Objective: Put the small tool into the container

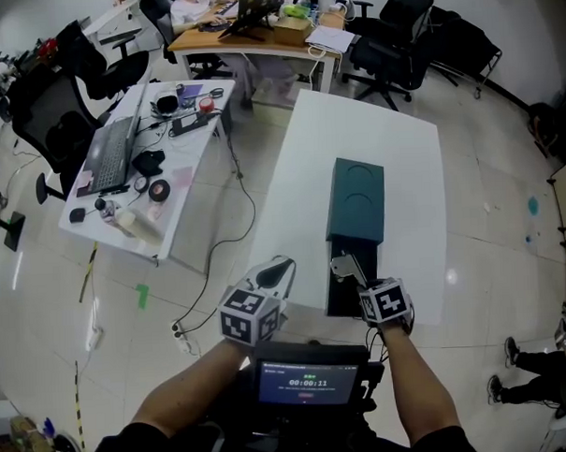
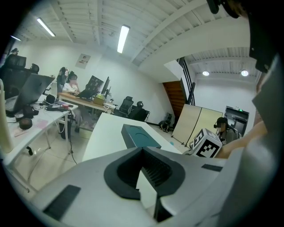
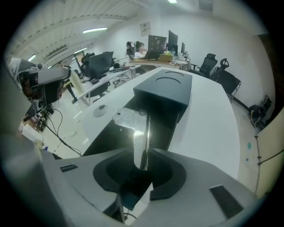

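A dark teal box lies lengthwise on the white table, and its black tray is pulled out toward me. My right gripper is shut on the small tool, a shiny metal piece with a flat angled head. In the right gripper view the tool sticks forward from between the jaws, over the black tray and just in front of the teal box. My left gripper hovers at the table's near left corner, its jaws together and empty.
Left of the table stands a second desk with a laptop, tape rolls and cables. Office chairs and a person at a far desk lie beyond. A screen device sits at my chest. Someone's feet are at the right.
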